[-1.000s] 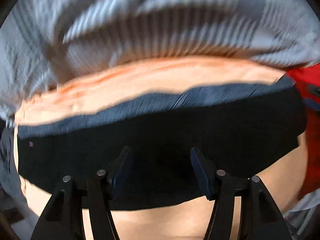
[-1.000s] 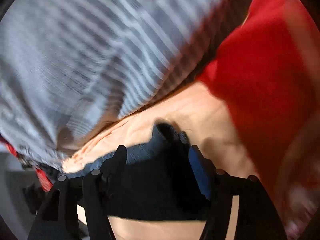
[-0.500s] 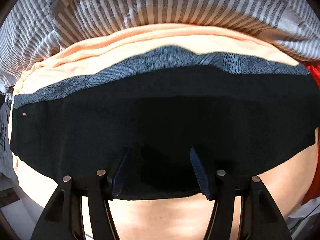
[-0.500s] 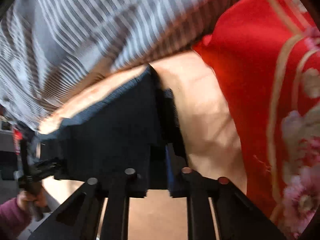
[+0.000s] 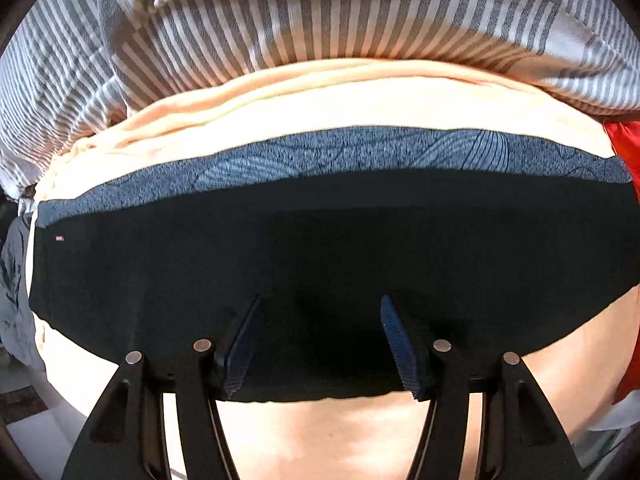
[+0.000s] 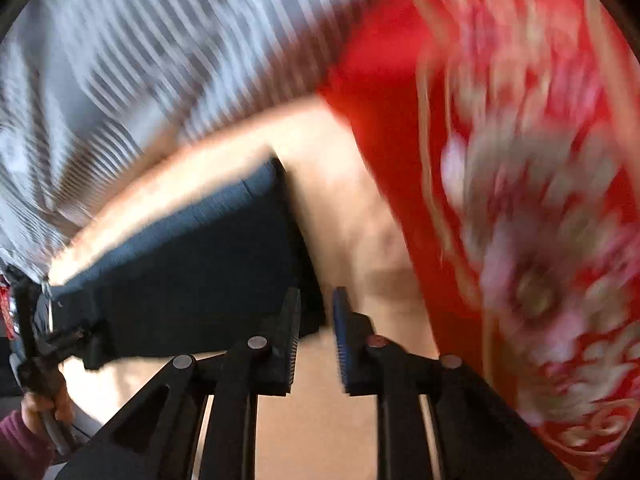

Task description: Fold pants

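Note:
The dark navy pants (image 5: 320,248) lie folded into a wide flat band on an orange sheet (image 5: 340,100), with a lighter patterned strip (image 5: 360,152) showing along the far edge. My left gripper (image 5: 318,320) is open, its fingers hovering over the near edge of the pants. In the blurred right wrist view the pants (image 6: 192,272) lie at the left. My right gripper (image 6: 316,312) sits at their right corner with jaws close together, a narrow gap between them, and the corner of the cloth just left of the gap. The left gripper (image 6: 40,352) shows at the far left.
A grey-and-white striped blanket (image 5: 320,12) is heaped behind the sheet. A red floral cloth (image 6: 520,200) lies to the right of the pants. A bare strip of orange sheet (image 5: 320,436) lies in front.
The right gripper closed from wide open to nearly shut and shifted to the right corner of the pants. The pants have settled flat. The left gripper stayed open over the near edge.

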A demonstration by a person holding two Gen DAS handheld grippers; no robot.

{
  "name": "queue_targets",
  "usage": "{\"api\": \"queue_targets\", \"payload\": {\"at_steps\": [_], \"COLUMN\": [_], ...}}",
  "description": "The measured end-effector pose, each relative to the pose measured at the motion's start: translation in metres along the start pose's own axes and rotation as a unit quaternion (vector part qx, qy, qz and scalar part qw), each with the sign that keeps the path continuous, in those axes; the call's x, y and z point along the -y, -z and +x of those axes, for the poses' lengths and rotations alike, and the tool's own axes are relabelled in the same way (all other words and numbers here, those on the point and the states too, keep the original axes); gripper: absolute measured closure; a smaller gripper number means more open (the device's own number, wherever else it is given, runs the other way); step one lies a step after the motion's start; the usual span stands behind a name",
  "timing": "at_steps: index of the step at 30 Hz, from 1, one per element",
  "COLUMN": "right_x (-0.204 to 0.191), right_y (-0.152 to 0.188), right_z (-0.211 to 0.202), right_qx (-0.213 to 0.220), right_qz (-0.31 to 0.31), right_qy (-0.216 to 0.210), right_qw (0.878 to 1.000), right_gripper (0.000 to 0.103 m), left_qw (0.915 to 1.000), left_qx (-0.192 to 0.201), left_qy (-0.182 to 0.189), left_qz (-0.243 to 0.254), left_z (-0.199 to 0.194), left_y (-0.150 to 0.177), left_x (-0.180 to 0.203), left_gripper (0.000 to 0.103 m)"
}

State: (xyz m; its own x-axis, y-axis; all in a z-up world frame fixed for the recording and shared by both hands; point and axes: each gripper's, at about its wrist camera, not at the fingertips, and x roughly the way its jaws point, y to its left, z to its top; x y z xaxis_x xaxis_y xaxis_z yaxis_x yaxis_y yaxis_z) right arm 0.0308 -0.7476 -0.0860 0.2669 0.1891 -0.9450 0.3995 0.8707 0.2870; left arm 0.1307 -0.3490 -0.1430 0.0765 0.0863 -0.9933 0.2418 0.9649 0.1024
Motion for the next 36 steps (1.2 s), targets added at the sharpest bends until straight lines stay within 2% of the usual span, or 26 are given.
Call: {"api": "queue_targets", "payload": {"at_steps": [2, 5, 7, 9, 10, 11, 12, 14, 16, 18, 21, 24, 26, 27, 28, 30, 33, 36], "right_x": [-0.018, -0.044, -0.053, -0.047, -0.038, -0.026, -0.017, -0.011, -0.019, -0.029, -0.052, -0.070, -0.071, -0.065, -0.058, -0.053, -0.042, -0.049], "right_y": [-0.014, -0.038, -0.050, -0.050, -0.052, -0.055, -0.055, -0.052, -0.049, -0.044, -0.035, -0.021, -0.009, -0.004, 0.000, 0.003, 0.007, 0.010], "right_z": [0.001, 0.035, 0.068, 0.095, 0.103, 0.102, 0.101, 0.094, 0.086, 0.069, 0.060, 0.075, 0.097, 0.103, 0.102, 0.099, 0.094, 0.092], "right_qx": [0.006, -0.019, -0.036, -0.056, -0.054, -0.044, -0.046, -0.043, -0.037, -0.023, -0.013, -0.035, -0.064, -0.067, -0.047, -0.038, -0.034, -0.031], "right_qz": [-0.023, -0.045, -0.054, -0.066, -0.051, -0.020, 0.010, 0.036, 0.020, 0.001, -0.037, -0.066, -0.061, -0.054, -0.045, -0.049, -0.063, -0.072], "right_qy": [-0.017, -0.037, -0.048, -0.019, -0.019, -0.038, -0.055, -0.056, -0.028, -0.008, -0.027, -0.032, -0.016, -0.020, -0.038, -0.049, -0.049, -0.041], "right_qw": [1.000, 0.998, 0.997, 0.996, 0.997, 0.998, 0.997, 0.997, 0.999, 1.000, 0.999, 0.997, 0.996, 0.996, 0.997, 0.997, 0.996, 0.996], "right_gripper": [0.082, 0.082, 0.082, 0.095, 0.103, 0.103, 0.103, 0.103, 0.103, 0.096, 0.096, 0.096, 0.097, 0.097, 0.100, 0.101, 0.101, 0.101], "left_qw": [1.0000, 0.9998, 1.0000, 0.9999, 0.9999, 0.9998, 0.9998, 0.9997, 0.9995, 0.9986, 0.9973, 0.9982, 0.9980, 0.9975, 0.9970, 0.9968, 0.9956, 0.9912], "left_qx": [-0.003, 0.000, 0.005, 0.013, 0.017, 0.019, 0.017, 0.009, 0.025, 0.050, 0.066, 0.054, 0.059, 0.064, 0.067, 0.071, 0.070, 0.059], "left_qy": [0.001, 0.011, 0.002, -0.004, 0.000, 0.008, 0.009, 0.014, 0.010, 0.014, 0.030, 0.021, 0.015, 0.024, 0.031, 0.020, -0.011, -0.046], "left_qz": [-0.006, -0.017, -0.006, 0.001, 0.000, -0.003, -0.008, -0.018, -0.017, -0.010, -0.012, -0.017, -0.016, -0.019, -0.023, -0.029, -0.061, -0.109], "left_z": [0.006, 0.015, 0.022, 0.026, 0.026, 0.026, 0.027, 0.031, 0.022, 0.013, 0.014, 0.038, 0.050, 0.053, 0.054, 0.056, 0.063, 0.070], "left_y": [-0.007, -0.013, -0.012, -0.008, -0.006, -0.004, -0.002, 0.005, 0.001, -0.011, -0.032, -0.049, -0.053, -0.055, -0.055, -0.053, -0.051, -0.047], "left_x": [0.003, 0.019, 0.029, 0.034, 0.033, 0.030, 0.029, 0.015, 0.008, 0.003, 0.008, 0.014, 0.010, 0.003, -0.006, -0.028, -0.073, -0.128], "left_gripper": [0.041, 0.041, 0.041, 0.041, 0.041, 0.040, 0.034, 0.033, 0.033, 0.033, 0.033, 0.033, 0.033, 0.033, 0.033, 0.033, 0.033, 0.033]}}
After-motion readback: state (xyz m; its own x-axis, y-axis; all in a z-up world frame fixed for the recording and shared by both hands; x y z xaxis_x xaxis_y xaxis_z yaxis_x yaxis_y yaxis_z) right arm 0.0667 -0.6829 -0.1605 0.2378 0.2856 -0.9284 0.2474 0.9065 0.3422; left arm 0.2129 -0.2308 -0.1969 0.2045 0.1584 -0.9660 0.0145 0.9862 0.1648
